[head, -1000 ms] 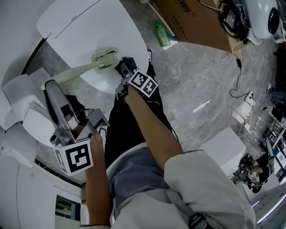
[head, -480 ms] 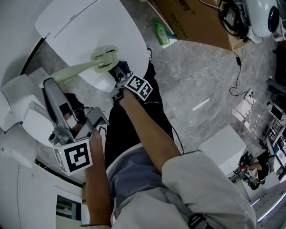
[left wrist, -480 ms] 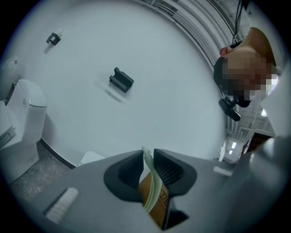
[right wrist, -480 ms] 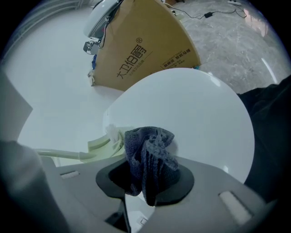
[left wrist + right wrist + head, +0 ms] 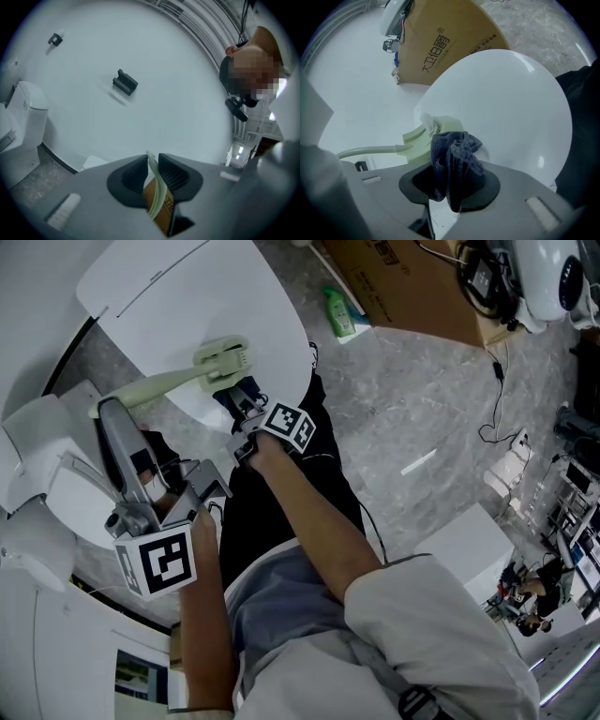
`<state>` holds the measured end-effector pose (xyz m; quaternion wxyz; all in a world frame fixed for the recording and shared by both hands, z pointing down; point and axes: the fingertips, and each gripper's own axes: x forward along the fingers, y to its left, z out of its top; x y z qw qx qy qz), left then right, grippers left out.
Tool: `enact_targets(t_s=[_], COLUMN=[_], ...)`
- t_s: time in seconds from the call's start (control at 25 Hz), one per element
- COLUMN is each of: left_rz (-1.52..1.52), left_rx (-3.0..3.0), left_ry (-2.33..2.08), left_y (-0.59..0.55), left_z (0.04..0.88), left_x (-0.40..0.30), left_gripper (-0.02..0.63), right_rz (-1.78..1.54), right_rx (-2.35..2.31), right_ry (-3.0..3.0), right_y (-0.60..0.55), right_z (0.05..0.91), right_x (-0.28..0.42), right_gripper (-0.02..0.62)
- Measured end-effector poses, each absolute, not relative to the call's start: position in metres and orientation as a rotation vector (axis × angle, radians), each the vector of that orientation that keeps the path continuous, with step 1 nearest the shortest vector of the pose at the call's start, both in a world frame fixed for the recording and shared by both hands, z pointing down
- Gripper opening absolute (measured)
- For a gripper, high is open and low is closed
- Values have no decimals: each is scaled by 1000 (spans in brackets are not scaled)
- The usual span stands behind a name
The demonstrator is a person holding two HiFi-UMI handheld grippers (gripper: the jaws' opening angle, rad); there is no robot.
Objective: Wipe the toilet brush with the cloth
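Your left gripper [image 5: 152, 165] pinched the thin end of the brush [image 5: 173, 382]. Its long handle ran across to the head, over the white lid [image 5: 169, 296]. Your right gripper [image 5: 449, 176] squeezed the cloth [image 5: 457, 157] just beside that head, maybe touching it.

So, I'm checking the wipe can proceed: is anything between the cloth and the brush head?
Nothing visible does. The cloth in the right hand-held gripper sits beside the toilet brush head, above the toilet lid; the left hand-held gripper clamps its handle.
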<state>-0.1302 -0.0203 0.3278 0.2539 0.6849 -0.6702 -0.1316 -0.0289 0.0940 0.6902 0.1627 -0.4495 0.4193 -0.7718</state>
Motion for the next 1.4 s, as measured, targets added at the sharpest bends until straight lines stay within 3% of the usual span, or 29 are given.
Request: enact_targets(t_s=[1.4], left_rz=[-363], left_rx=[1846], left_ry=[-1847], left_y=[-20], left_z=[324], left_x=[-131], left_gripper=[0], right_rz=[-2267], right_rx=[-949], right_ry=[1776], right_y=[94], right_z=[611], right_x=[-59], right_gripper=[109])
